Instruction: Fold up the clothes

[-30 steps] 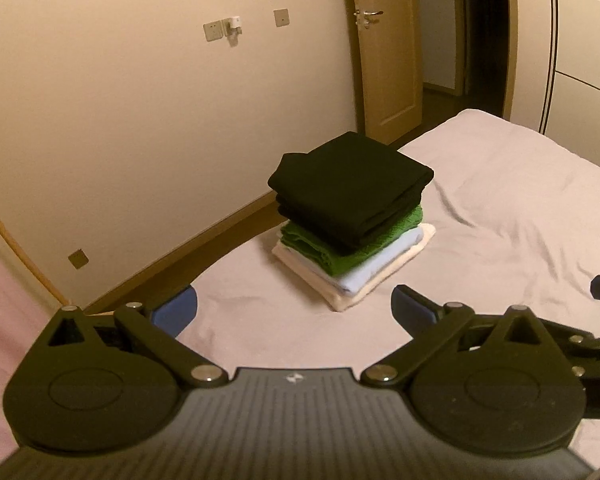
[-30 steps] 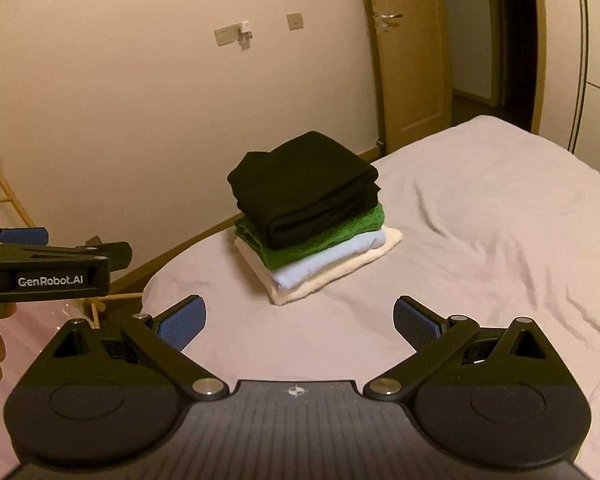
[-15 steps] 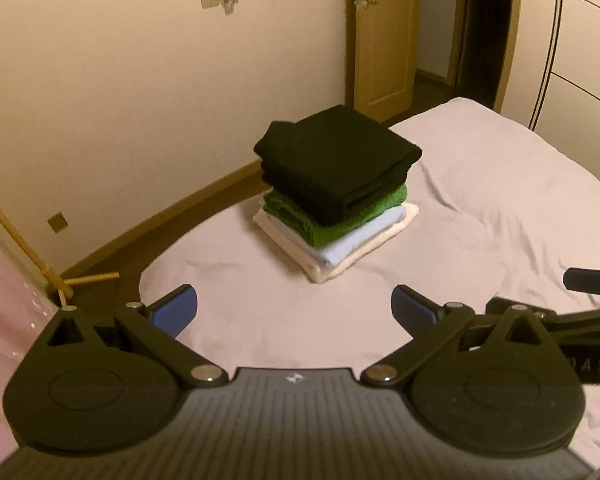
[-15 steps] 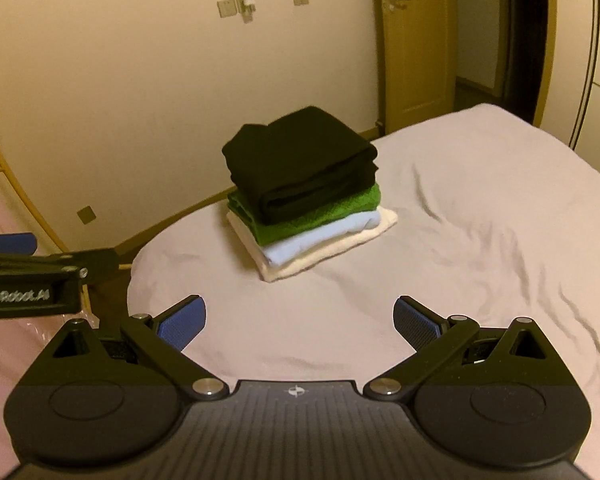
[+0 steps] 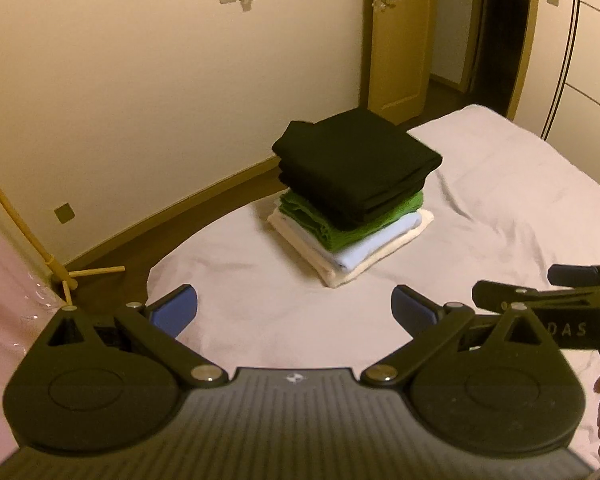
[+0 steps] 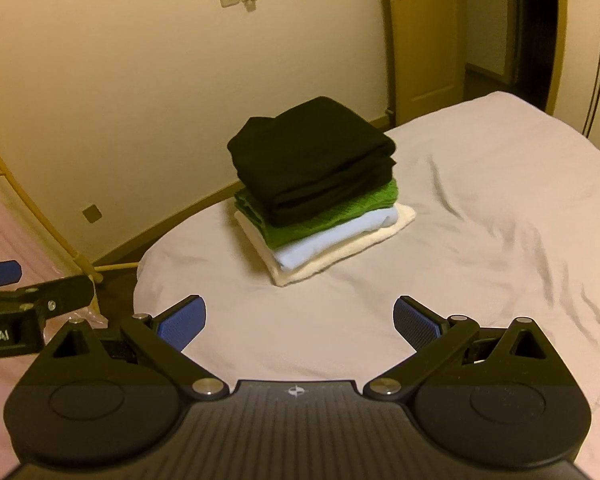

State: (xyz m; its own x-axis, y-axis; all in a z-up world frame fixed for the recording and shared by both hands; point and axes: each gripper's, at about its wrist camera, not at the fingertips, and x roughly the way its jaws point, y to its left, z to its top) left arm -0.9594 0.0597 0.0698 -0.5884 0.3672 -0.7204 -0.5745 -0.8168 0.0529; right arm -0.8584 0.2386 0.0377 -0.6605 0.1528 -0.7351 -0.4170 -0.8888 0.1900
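Though folded, stack [image 5: 354, 196] beyond gripper [image 5: 294, 312]

Left gripper [image 6: 4, 304] body, seen from the right wrist: partial white lettering "oot.AI". Right gripper [image 5: 556, 300] body, seen from the left wrist: faint letters "DAS".

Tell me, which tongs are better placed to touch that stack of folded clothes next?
Roughly even, perhaps the right tongs: the stack sits almost straight ahead between its open jaws. The left tongs, also open, see it slightly right of centre.
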